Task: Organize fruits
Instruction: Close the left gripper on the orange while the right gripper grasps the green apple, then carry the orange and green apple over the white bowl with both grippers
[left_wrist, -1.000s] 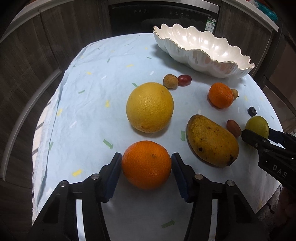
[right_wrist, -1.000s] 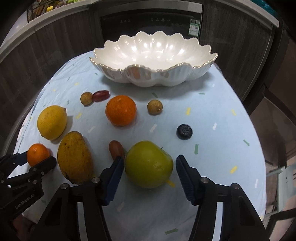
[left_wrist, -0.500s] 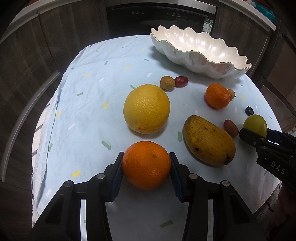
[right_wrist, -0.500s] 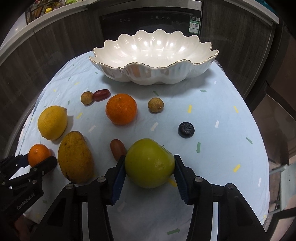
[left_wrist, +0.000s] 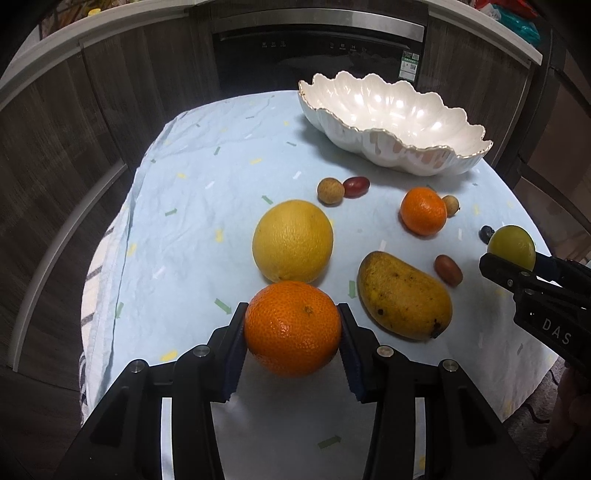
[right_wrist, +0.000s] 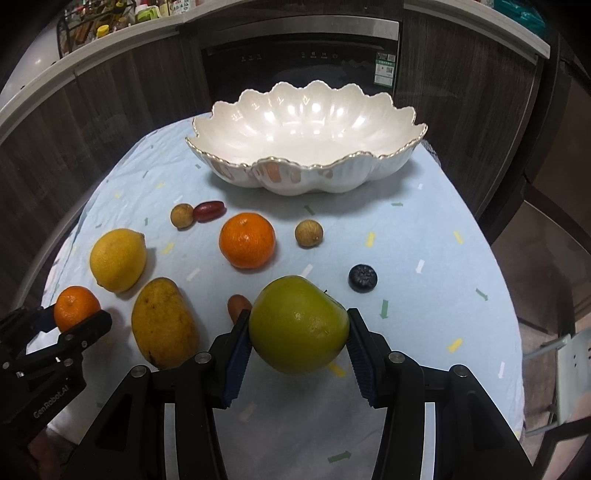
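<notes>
The left gripper (left_wrist: 291, 328) is clamped on a large orange (left_wrist: 292, 328), its blue pads pressed against both sides after the jaws closed in on the fruit. In the left wrist view, a big yellow citrus (left_wrist: 292, 240) is seen just beyond the orange at 12 o'clock, and a mango (left_wrist: 404, 295) lies at 3 o'clock of it on the pale blue tablecloth (left_wrist: 192, 206). A small tangerine (left_wrist: 423, 211) sits at 1 o'clock, with a white scalloped bowl (left_wrist: 391, 122) farther off in the same direction, empty.

The right gripper (right_wrist: 298, 330) is clenched on a green apple (right_wrist: 298, 329), which is gripped between both pads. From the apple, a reddish date (right_wrist: 238, 306) is found just beside the left pad at 9 o'clock, a blueberry (right_wrist: 363, 277) at 2 o'clock, and a longan (right_wrist: 308, 233) at 12 o'clock. A second longan (right_wrist: 182, 215) touching a red grape (right_wrist: 209, 211) lies at 11 o'clock, near the bowl's front wall.
</notes>
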